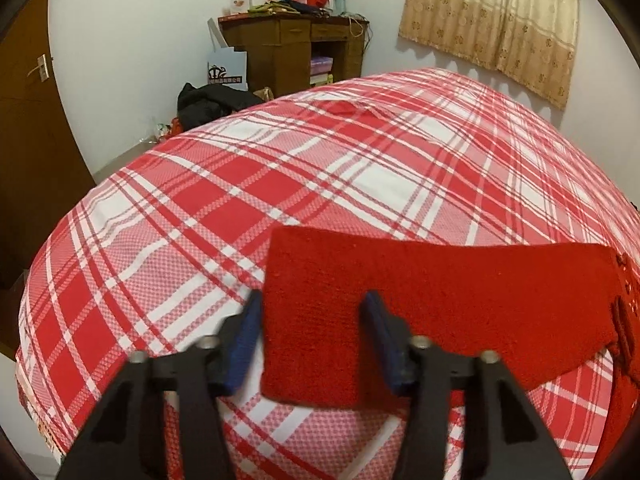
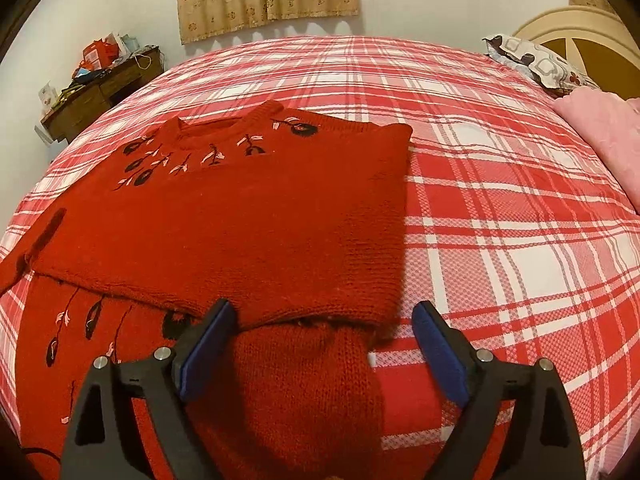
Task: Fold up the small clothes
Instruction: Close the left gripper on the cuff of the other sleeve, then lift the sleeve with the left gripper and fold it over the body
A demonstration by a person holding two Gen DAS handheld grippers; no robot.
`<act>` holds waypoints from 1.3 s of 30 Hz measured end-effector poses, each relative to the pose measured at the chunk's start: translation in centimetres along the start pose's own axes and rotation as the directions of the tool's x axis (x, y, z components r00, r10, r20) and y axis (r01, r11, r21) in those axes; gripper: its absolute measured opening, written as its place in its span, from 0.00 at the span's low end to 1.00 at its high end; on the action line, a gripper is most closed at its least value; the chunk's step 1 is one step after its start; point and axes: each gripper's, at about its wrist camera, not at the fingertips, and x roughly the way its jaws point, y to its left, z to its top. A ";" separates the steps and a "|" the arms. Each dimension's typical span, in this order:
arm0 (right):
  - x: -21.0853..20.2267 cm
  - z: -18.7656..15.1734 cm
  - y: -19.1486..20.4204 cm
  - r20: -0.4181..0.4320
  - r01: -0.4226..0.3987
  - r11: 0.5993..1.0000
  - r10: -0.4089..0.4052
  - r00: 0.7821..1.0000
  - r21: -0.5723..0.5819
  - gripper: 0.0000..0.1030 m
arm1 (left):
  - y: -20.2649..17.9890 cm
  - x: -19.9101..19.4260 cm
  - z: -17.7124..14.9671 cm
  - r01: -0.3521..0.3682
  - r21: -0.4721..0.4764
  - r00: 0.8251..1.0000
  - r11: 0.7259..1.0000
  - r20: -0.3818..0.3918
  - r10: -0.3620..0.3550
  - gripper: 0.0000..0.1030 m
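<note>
A red knit sweater (image 2: 248, 216) with black and pink flower embroidery lies on the red plaid bed (image 2: 500, 184), its top part folded down over the lower part. My right gripper (image 2: 320, 320) is open, its blue pads either side of the folded edge and a sleeve (image 2: 304, 380) beneath it. In the left wrist view a red sleeve (image 1: 440, 288) stretches left from the sweater. My left gripper (image 1: 312, 316) is open around the sleeve's cuff end, not pinching it.
A wooden desk (image 1: 292, 48) with clutter, a paper bag (image 1: 226, 68) and dark clothes (image 1: 208, 104) stand beyond the bed's far corner. A brown door (image 1: 32, 128) is at left. Pillow (image 2: 536, 60), pink blanket (image 2: 604, 132) and headboard (image 2: 580, 28) lie at right.
</note>
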 end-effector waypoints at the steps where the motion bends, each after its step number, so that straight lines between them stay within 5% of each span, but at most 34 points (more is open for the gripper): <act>1: 0.0 0.0 0.0 0.000 0.002 1.000 -0.002 1.000 0.001 0.89 | 0.0 -0.1 0.0 0.004 0.002 1.000 1.000 0.001 -0.004 0.21; 16: -0.1 -0.2 0.0 0.000 0.023 1.000 -0.023 1.000 0.013 0.94 | -1.7 -3.7 1.4 0.121 0.036 0.991 0.992 0.058 -0.123 0.13; 39: -8.8 -1.3 0.2 0.142 -0.031 0.998 0.038 0.989 -0.050 0.95 | -10.4 -11.9 5.0 0.334 0.161 0.924 0.929 0.140 -0.357 0.11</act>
